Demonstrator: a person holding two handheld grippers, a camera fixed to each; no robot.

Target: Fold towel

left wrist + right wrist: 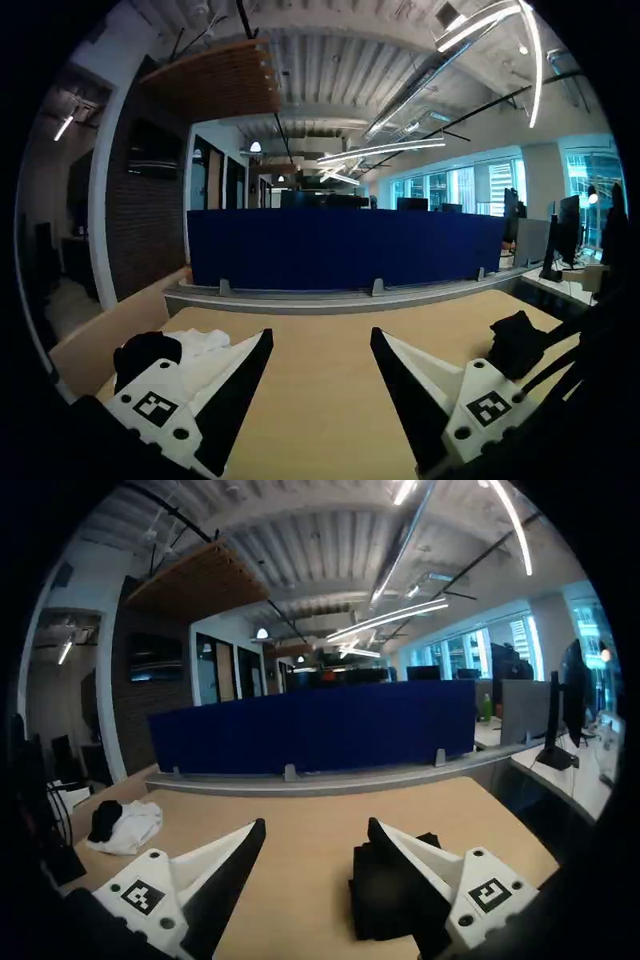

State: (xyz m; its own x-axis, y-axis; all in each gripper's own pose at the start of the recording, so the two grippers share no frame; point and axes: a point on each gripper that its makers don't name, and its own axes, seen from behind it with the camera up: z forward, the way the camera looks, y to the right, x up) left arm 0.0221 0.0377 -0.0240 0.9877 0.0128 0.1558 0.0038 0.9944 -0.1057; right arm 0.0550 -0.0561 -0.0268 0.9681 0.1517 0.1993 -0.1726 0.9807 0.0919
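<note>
Bench of pale wood (320, 400) stretches ahead of both tools in an office with a ribbed ceiling and long strip lights. In the left gripper view, the left hand-held gripper (321, 332) is released, its two white and black fingers spread wide with bare wood between them and nothing in their grasp. Just off the outer side of its left finger lies a crumpled white towel (204, 342), with a bunched black cloth (146, 352) resting on top of it. Off to the far side of its right finger sits a dark bundle (516, 340), partly hidden by black shapes too dim to make out. Beyond the fingertips, a blue partition (344, 248) stands along the far edge of the bench. In the right gripper view, the right hand-held gripper (316, 822) is also released, fingers wide apart and holding nothing. A dark folded stack (382, 896) lies on the bench against the inner side of its right finger, partly covered by that finger; whether they touch cannot be told. The white towel (136, 828) lies well off to the left of its left finger, the black cloth (104, 818) on it. A monitor (570, 696) stands on a neighbouring desk far to the right.
</note>
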